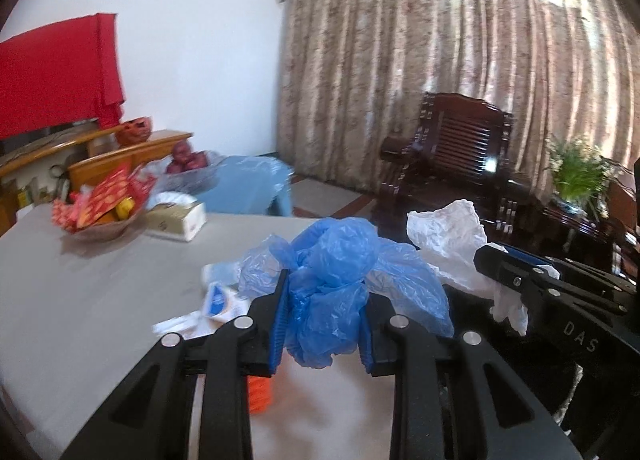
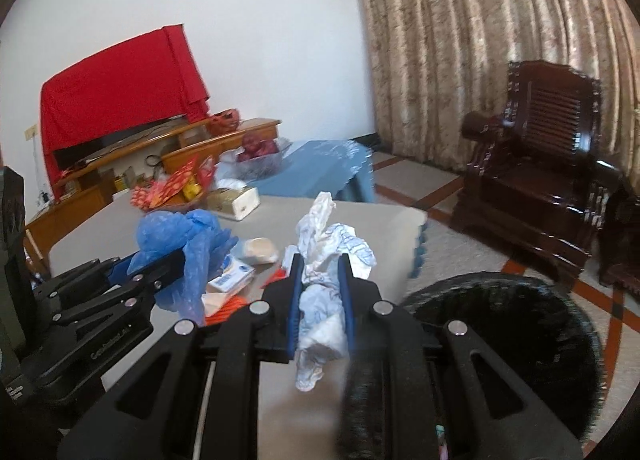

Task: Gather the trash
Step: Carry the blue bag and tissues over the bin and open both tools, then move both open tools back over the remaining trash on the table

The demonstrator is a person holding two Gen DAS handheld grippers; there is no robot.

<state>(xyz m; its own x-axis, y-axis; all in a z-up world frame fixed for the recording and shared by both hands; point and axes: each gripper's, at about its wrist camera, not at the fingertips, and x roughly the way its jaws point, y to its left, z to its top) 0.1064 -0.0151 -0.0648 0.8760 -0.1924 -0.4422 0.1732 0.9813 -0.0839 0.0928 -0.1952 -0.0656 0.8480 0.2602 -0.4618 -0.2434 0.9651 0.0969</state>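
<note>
Blue plastic, a crumpled bag point(image 1: 332, 280), fills the lower middle of the left wrist view, pinched between the two blue-padded fingers of the left tool point(image 1: 325, 324) and lifted clear of the bench point(image 1: 80, 284). At the right edge of that same view the right tool point(image 1: 516, 276) reaches in, its fingers pressed onto a wad of white paper point(image 1: 452, 244).

From the right wrist view the white wad point(image 2: 324, 292) shows faint blue print and stands upright between the pads at frame centre, the right tool point(image 2: 320, 300) clamped on it. To the lower right sits a round black bin point(image 2: 516, 324), its dark rim partly blurred, on the patterned floor beside the bench's corner. At the left of this view the left tool point(image 2: 160, 264) holds the blue bag point(image 2: 180, 244) above the grey bench top point(image 2: 100, 236).

Between the two tools, small litter lies on the bench: a white and blue packet point(image 2: 232, 278) and an orange wrapper point(image 2: 228, 310). Farther back, toward the upper left, stand a tissue box point(image 2: 236, 202) and a bowl of red packets point(image 2: 172, 188).
</note>
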